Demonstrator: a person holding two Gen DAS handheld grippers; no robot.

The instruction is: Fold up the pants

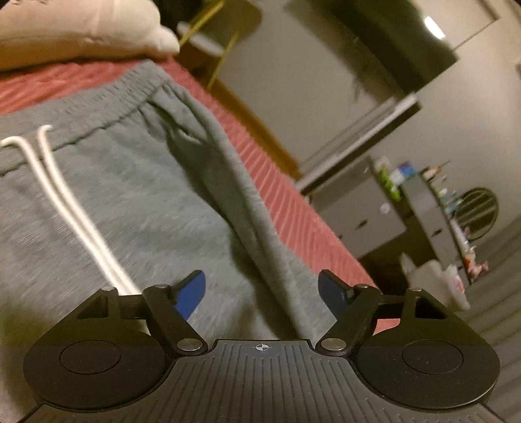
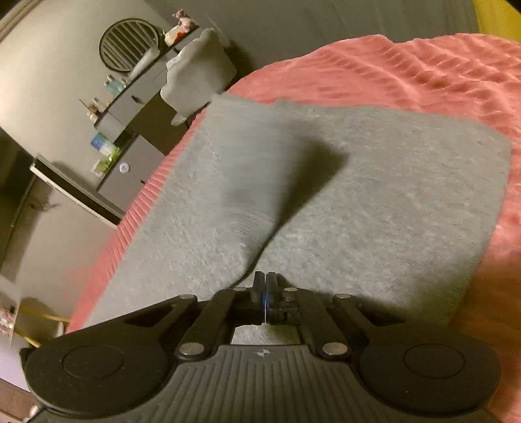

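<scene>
Grey sweatpants (image 1: 136, 208) lie on a red ribbed bedspread (image 1: 293, 201). In the left wrist view their elastic waistband (image 1: 97, 97) is at the top and a white drawstring (image 1: 65, 201) runs down the front. My left gripper (image 1: 262, 289) hovers open over a raised side fold of the pants, its blue pads (image 1: 192, 293) wide apart and touching nothing. In the right wrist view the pants (image 2: 390, 195) lie flat with a lifted ridge of cloth (image 2: 244, 182) that runs into my right gripper (image 2: 265, 283). That gripper is shut on the pants fabric.
A pale pillow (image 1: 81, 29) rests beyond the waistband. The bed edge drops off beside the pants toward a grey dresser (image 2: 136, 107) with bottles and small items along the wall. More red bedspread (image 2: 407, 71) stretches past the pants.
</scene>
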